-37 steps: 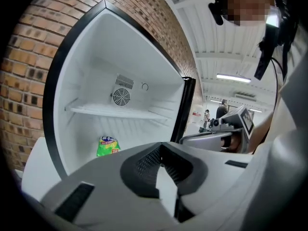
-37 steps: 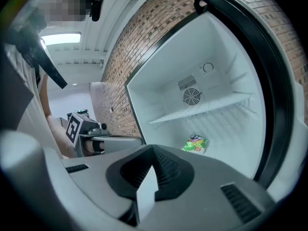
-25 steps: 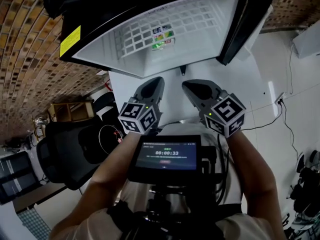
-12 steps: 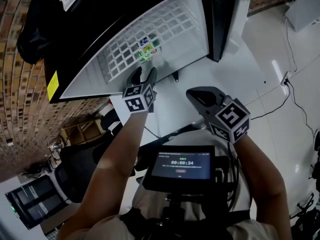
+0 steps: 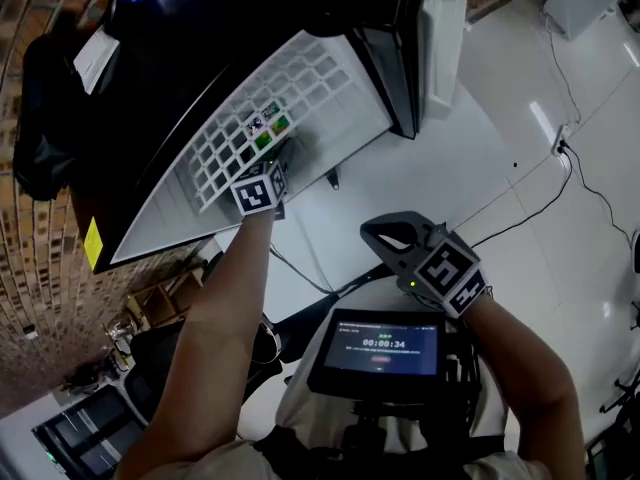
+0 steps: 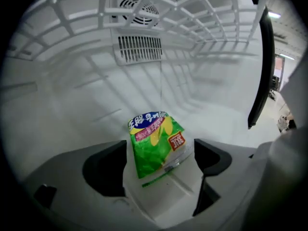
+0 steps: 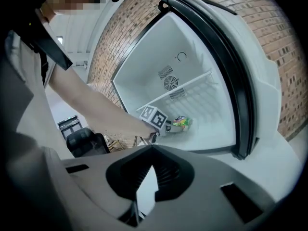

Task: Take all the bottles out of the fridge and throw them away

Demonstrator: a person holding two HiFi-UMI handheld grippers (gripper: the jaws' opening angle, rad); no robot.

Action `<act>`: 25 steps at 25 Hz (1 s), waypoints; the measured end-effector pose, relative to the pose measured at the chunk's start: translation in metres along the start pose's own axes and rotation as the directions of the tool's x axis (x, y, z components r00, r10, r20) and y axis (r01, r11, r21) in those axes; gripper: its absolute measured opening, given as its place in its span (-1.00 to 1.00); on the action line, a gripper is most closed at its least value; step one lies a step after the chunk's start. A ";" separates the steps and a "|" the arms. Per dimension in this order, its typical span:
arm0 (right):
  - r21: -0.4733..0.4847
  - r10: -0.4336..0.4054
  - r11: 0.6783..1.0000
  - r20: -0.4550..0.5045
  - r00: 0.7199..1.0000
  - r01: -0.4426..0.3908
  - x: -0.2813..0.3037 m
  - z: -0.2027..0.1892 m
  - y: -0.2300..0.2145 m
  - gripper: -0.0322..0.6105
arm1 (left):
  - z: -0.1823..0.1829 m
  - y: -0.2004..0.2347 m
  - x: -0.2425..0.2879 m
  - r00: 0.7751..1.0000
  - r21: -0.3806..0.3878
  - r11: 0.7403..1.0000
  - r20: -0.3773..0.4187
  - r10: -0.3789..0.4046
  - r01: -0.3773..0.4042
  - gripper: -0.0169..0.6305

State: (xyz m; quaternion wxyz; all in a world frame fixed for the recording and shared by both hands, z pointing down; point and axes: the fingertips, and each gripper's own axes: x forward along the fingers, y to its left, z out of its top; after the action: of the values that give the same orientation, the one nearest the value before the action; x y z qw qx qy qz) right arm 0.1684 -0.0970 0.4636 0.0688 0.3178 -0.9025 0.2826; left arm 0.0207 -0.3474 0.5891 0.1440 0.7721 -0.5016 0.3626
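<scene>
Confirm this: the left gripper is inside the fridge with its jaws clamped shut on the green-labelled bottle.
Not clamped: the left gripper is inside the fridge, but its jaws have just been opening and stand wide apart either side of the green-labelled bottle, not pressing it. The left gripper view shows this.

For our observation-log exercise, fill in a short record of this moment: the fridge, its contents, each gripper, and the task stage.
Fridge: open, white inside, wire shelf above its floor
Contents: one bottle with a green label, resting on the fridge floor
Left gripper: inside the fridge, jaws have just been opening, now wide, one on either side of the bottle, not pressing it
Right gripper: outside the fridge, jaws together, nothing between them
Task stage: bottle not yet gripped or taken out
</scene>
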 end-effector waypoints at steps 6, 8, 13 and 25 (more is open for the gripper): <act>0.000 -0.018 1.000 -0.030 0.999 0.018 -0.013 -0.009 -0.006 -0.89 | -0.003 0.004 0.019 0.998 -0.130 0.991 -0.046 -0.034 0.028 0.44; -0.001 -0.027 1.000 -0.027 0.999 0.027 -0.016 -0.007 -0.010 -0.89 | -0.002 -0.001 0.016 0.998 -0.081 0.996 -0.043 -0.040 0.037 0.22; -0.009 -0.018 1.000 -0.022 1.000 0.018 -0.013 -0.004 -0.010 -0.89 | 0.002 -0.018 -0.009 0.999 -0.056 0.998 0.027 -0.038 0.040 -0.55; -0.054 0.025 0.998 -0.014 1.000 -0.025 -0.003 -0.001 0.002 -0.89 | -0.020 -0.076 -0.110 0.980 -0.095 0.982 0.133 -0.148 0.161 -0.77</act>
State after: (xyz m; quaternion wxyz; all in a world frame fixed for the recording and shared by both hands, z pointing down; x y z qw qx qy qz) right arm 0.1693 -0.0938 0.4628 0.0798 0.3026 -0.9133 0.2608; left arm 0.0536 -0.2270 0.5364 0.1805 0.8213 -0.4667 0.2741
